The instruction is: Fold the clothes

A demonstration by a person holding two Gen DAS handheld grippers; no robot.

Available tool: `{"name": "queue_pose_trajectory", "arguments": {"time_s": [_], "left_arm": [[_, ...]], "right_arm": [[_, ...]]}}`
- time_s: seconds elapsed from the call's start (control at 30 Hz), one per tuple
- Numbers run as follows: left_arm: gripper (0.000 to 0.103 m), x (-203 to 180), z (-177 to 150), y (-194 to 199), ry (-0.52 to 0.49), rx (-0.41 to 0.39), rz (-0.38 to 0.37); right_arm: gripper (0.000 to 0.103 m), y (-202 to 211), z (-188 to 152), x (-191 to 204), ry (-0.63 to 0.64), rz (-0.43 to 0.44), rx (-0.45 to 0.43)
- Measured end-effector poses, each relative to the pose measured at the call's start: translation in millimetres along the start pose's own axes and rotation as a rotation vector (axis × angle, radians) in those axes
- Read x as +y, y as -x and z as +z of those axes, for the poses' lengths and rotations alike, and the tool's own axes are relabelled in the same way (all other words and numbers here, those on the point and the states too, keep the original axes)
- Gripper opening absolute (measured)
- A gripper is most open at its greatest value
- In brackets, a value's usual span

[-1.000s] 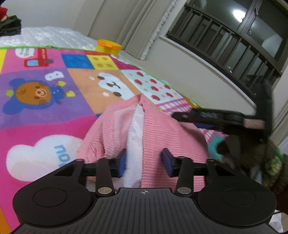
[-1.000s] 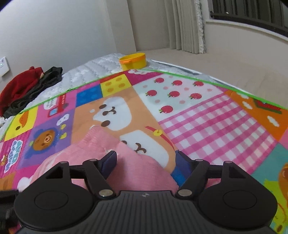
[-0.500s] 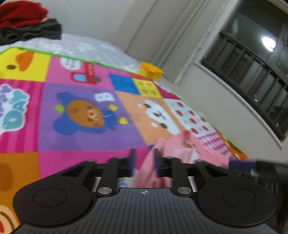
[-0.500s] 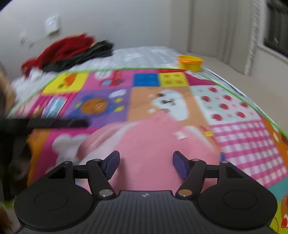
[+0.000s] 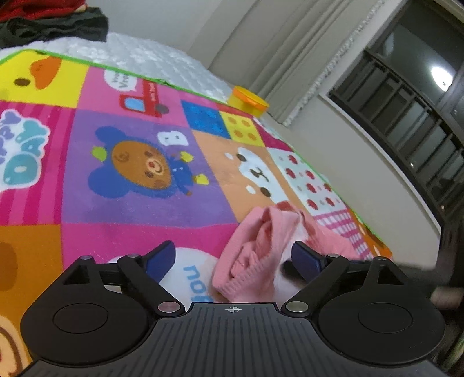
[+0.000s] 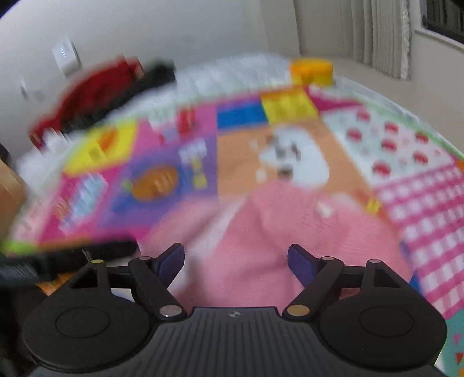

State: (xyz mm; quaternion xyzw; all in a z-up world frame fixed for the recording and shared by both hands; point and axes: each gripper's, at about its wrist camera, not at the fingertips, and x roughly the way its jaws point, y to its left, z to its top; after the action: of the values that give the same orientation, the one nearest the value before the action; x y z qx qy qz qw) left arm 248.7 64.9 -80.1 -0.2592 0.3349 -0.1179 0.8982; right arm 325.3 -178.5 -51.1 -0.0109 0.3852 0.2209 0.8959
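Note:
A pink knit garment (image 5: 261, 246) lies bunched on a colourful patchwork play mat (image 5: 139, 174). My left gripper (image 5: 233, 256) is open and empty, with the garment's rolled edge lying between its fingers and nearer the right one. In the blurred right wrist view the same pink garment (image 6: 275, 232) spreads in front of my right gripper (image 6: 235, 259), which is open and empty just above it. The other gripper shows as a dark bar (image 6: 66, 258) at the left.
An orange and yellow tub (image 5: 248, 101) stands past the mat's far edge on a white quilted cover (image 5: 145, 55). Red and black clothes (image 5: 52, 23) are piled at the far left. Curtains and a dark railed window (image 5: 406, 101) are on the right.
My left gripper was nearly shut on the pink garment's edge half a second ago and has now opened wide. The right gripper stayed open and is swinging, blurring its view.

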Motion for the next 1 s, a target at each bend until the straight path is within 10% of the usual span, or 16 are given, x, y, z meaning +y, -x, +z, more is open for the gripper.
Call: {"name": "queue_pose_trajectory", "arguments": {"time_s": [0.13, 0.3, 0.47, 0.73, 1.0], "left_arm": [[0.094, -10, -11, -7, 0.075, 0.124, -0.201], [0.094, -34, -41, -31, 0.146, 0.351, -0.450], [0.094, -40, -57, -55, 0.138, 0.381, -0.410], [0.087, 6, -26, -42, 0.325, 0.176, -0.316], [0.097, 58, 22, 28, 0.371, -0.048, -0.112]], "right_arm": [[0.097, 27, 16, -30, -0.009, -0.023, -0.104], [0.088, -26, 4, -70, -0.076, -0.095, 0.032], [0.062, -30, -23, -97, -0.309, -0.034, 0.073], [0.059, 13, -66, -69, -0.447, 0.031, 0.134], [0.060, 72, -55, -18, -0.090, -0.027, -0.052]]}}
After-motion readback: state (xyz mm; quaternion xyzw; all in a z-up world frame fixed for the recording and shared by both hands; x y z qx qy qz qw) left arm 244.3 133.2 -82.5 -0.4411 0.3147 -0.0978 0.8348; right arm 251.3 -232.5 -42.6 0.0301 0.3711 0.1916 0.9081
